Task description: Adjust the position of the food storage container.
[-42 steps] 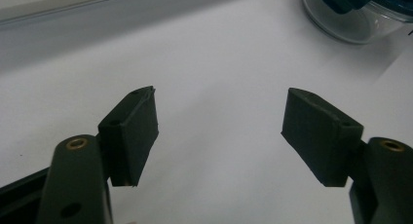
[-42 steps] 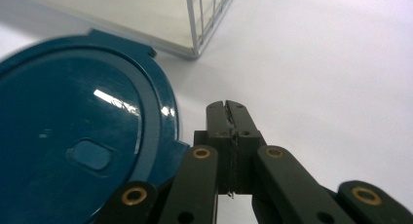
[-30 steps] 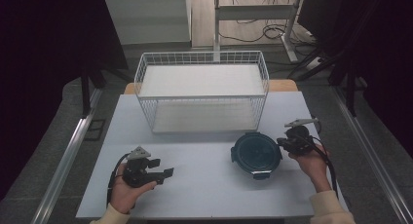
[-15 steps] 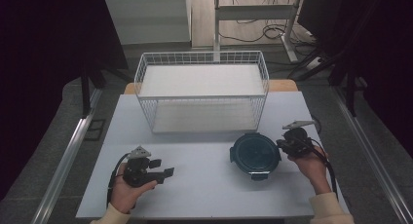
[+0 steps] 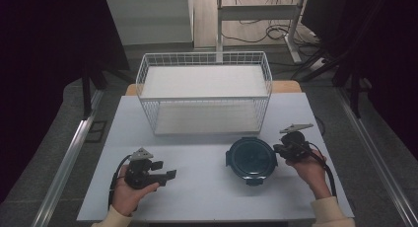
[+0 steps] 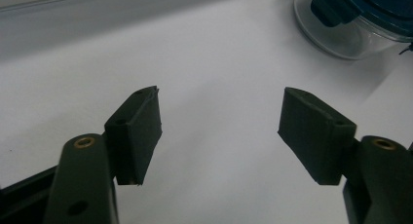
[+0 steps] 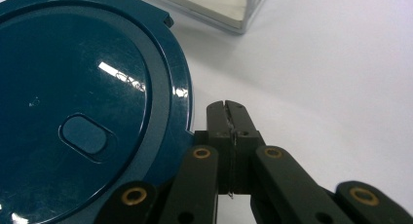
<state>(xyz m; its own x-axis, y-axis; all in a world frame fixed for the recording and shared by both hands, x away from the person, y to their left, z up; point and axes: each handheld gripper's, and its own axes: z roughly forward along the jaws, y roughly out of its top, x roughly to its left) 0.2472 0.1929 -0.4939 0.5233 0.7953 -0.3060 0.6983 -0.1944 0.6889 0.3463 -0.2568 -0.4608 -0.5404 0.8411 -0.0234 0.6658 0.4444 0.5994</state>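
1. The person's face and body stay out of frame in the high view; cream sleeve cuffs and two hands enter from the near edge of the white table (image 5: 207,197), whose surroundings fall away into darkness at left and right.
2. In the left gripper view the round container (image 6: 358,19) is cut off at the top right corner: a piece of its dark blue lid, one latch tab and part of a clear wall below are visible, the rest lost beyond the frame.
3. In the right gripper view the dark blue lid (image 7: 83,102) runs off the left and bottom edges, and a corner of the white wire basket (image 7: 219,7) shows blurred at the far edge.
4. The left gripper (image 5: 165,170), held in the left hand (image 5: 129,193) at the near left of the table, has its jaws spread wide over bare tabletop, gripping nothing; it points right, toward the container, which lies well apart from it.
5. The right gripper (image 7: 228,118), held in the right hand (image 5: 310,169), has its jaws pressed together with nothing between them, their tips just beside the lid's right rim; whether they touch it is hard to tell.
6. The container (image 5: 252,158) sits near the table's middle right, in front of the basket (image 5: 204,91) and outside it.
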